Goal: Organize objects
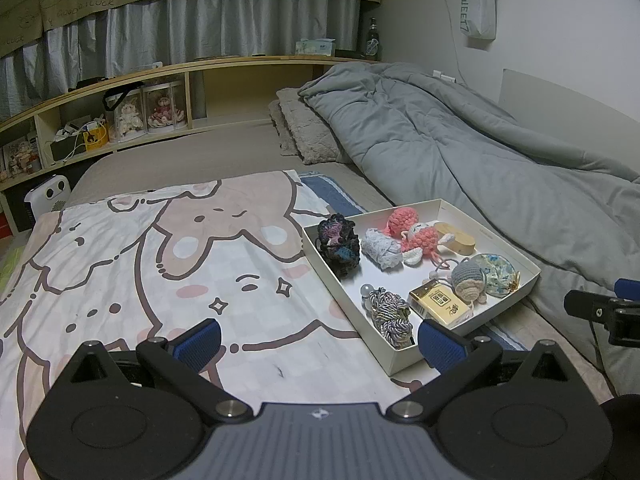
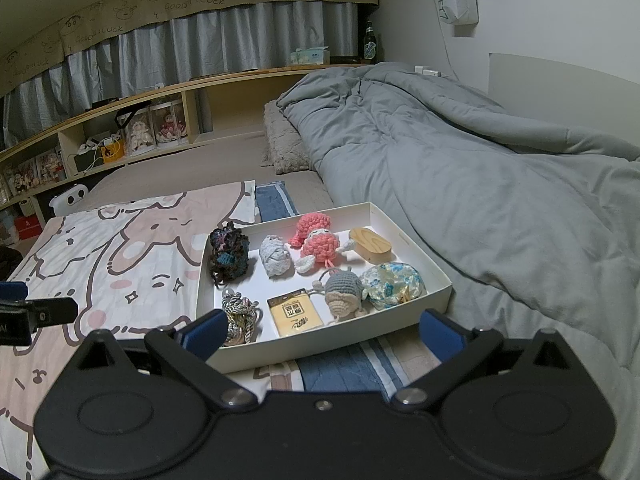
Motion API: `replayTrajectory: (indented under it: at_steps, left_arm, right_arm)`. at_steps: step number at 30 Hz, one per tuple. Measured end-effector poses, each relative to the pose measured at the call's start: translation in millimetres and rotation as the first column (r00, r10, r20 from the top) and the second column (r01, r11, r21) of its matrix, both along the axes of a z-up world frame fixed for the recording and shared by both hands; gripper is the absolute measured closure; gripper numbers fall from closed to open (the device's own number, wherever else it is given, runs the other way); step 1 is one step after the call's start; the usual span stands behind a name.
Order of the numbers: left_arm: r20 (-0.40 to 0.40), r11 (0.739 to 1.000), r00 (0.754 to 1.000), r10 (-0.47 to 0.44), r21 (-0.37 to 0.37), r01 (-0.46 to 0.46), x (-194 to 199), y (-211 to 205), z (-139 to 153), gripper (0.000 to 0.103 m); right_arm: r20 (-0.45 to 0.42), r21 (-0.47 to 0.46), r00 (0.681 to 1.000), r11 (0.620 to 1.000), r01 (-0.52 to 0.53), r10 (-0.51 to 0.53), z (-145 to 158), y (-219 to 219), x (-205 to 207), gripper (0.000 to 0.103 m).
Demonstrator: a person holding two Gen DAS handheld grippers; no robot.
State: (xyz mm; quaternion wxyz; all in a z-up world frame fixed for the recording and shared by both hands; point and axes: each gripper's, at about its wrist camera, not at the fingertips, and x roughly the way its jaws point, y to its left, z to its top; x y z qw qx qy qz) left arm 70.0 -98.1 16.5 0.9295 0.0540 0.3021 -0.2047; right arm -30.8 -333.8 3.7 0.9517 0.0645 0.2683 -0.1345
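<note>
Both tongs are hovering spread wide and holding nothing: the left gripper [image 1: 320,344] is sitting over the cartoon-print blanket [image 1: 160,272], and the right gripper [image 2: 324,338] is hanging just short of the white box [image 2: 320,346].

That shallow cardboard tray is lying dead ahead of the right tongs, its near wall almost between the blue pads, its long axis running left to right across them. From the left tongs it is lying ahead and to the right, set corner-on. The right hand looks the nearer one for any pick.

Inside, nearest the right tongs, a silky twisted cord bundle [image 2: 239,318] is resting at the left pad, and a flat, glossy yellow packet [image 2: 294,316] is lying straight ahead with its long side pointing away. Beyond them are sitting a soft grey crochet figure [image 2: 342,294], a crinkly floral pouch [image 2: 392,282], a fuzzy pink knitted doll [image 2: 318,244], a pale yarn roll [image 2: 276,256], a dark ruffled knit [image 2: 229,252] and a smooth oval wooden piece [image 2: 370,244].
</note>
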Motion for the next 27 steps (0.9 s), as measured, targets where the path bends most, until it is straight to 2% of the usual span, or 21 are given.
replayTrajectory:
  at_steps: [27]
  left_arm:
    - [-0.001,1.000,1.000,-0.003,0.002,0.003,-1.6,-1.9,-0.9,0.000]
  right_arm:
    - [0.000,0.000,1.000,1.000,-0.001,0.001,-0.3,0.0,0.0,0.000]
